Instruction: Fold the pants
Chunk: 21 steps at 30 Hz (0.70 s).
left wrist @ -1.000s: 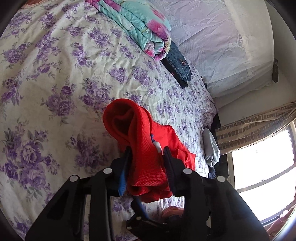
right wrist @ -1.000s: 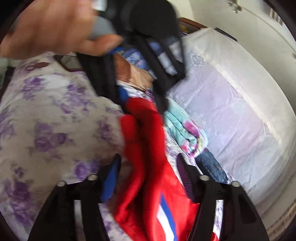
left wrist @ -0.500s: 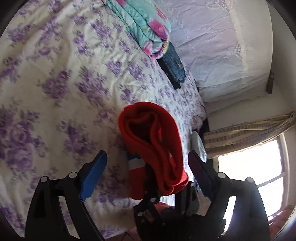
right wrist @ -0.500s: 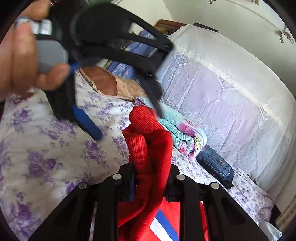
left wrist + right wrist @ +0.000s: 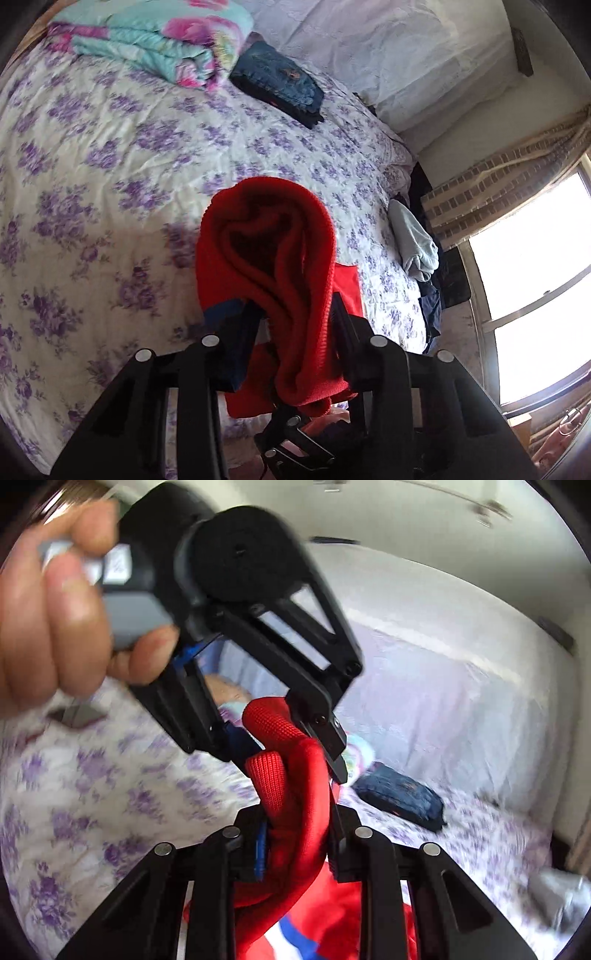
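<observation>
The red pants with a blue and white stripe hang bunched above the floral bed. My left gripper is shut on the ribbed red waistband. In the right wrist view my right gripper is shut on the same red pants, just below the left gripper, which grips the fabric from above. The person's hand holds the left gripper's handle. The rest of the pants hangs below, mostly hidden.
The bed has a purple-flowered sheet. A folded teal floral blanket and folded dark jeans lie at its far side by a white-covered headboard. A grey garment lies at the bed's edge near a window.
My left gripper was open half a second ago and has shut on the waistband again. Both grippers now hold the pants close together, and the view has swung toward the jeans.
</observation>
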Each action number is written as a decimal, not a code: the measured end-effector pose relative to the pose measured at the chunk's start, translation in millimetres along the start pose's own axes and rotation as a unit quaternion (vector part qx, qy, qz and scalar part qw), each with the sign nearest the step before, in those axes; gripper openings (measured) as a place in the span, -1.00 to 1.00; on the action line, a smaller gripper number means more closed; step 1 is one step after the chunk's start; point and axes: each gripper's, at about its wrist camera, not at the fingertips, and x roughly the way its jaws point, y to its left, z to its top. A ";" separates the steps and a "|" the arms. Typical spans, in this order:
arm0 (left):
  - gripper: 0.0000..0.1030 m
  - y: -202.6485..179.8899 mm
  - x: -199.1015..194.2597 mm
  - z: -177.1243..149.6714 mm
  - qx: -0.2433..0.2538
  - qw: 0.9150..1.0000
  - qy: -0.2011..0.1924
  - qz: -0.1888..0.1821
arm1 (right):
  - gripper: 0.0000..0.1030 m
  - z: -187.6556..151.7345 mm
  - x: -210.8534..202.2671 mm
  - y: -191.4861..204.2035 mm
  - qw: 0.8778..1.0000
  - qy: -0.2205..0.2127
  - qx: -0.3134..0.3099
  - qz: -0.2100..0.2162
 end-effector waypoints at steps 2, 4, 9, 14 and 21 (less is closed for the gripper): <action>-0.28 -26.5 16.1 3.5 0.029 0.999 0.012 -0.013 | -0.48 -9.1 -3.0 -33.0 0.998 -0.001 0.054 -0.012; -0.28 -53.1 41.4 5.7 0.057 0.998 0.031 -0.024 | -0.46 -16.6 -17.3 -63.2 0.993 0.005 0.120 -0.023; -0.21 -106.0 139.2 4.8 0.111 0.990 0.088 0.003 | -0.40 -75.1 -24.2 -143.3 0.945 0.049 0.323 -0.027; -0.09 -111.9 193.6 -7.7 0.094 0.983 0.156 -0.025 | -0.40 -162.1 -13.8 -199.6 0.830 0.138 0.539 0.026; 0.44 -99.6 98.9 -25.5 0.143 0.987 -0.021 0.073 | 0.07 -171.9 -18.5 -207.8 0.781 0.126 0.602 0.111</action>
